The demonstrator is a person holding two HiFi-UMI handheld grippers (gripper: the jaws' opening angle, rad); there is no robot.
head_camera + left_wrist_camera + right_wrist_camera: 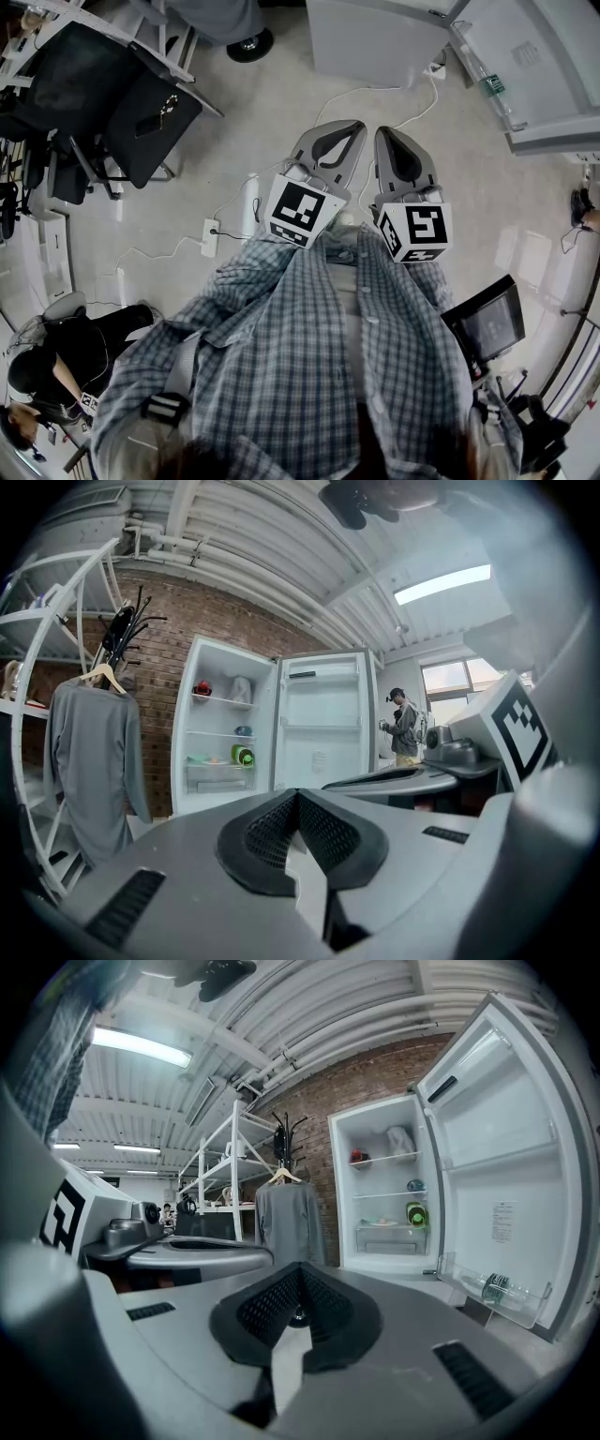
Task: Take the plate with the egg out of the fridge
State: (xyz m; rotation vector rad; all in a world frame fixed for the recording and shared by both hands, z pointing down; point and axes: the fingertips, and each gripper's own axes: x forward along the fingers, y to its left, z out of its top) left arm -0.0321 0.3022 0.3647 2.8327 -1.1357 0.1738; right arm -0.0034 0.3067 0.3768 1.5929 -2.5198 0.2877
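Observation:
The white fridge (234, 733) stands open against the brick wall, a few steps ahead of both grippers. A pale plate (200, 758) lies on its third shelf beside a green container (244, 756); the plate (381, 1222) is too small to make out an egg. My left gripper (298, 792) is shut and empty, pointing at the fridge. My right gripper (300, 1267) is also shut and holds nothing. In the head view both, left gripper (351, 126) and right gripper (388, 132), are held side by side in front of the checked shirt, above the floor.
The open fridge door (497, 1176) carries a bottle (494, 1285) in its lowest rack. A grey shirt (94, 752) hangs on a coat rack left of the fridge, by white shelving (220, 1171). Cables and a power strip (210, 236) lie on the floor. A person (406, 726) stands right of the door.

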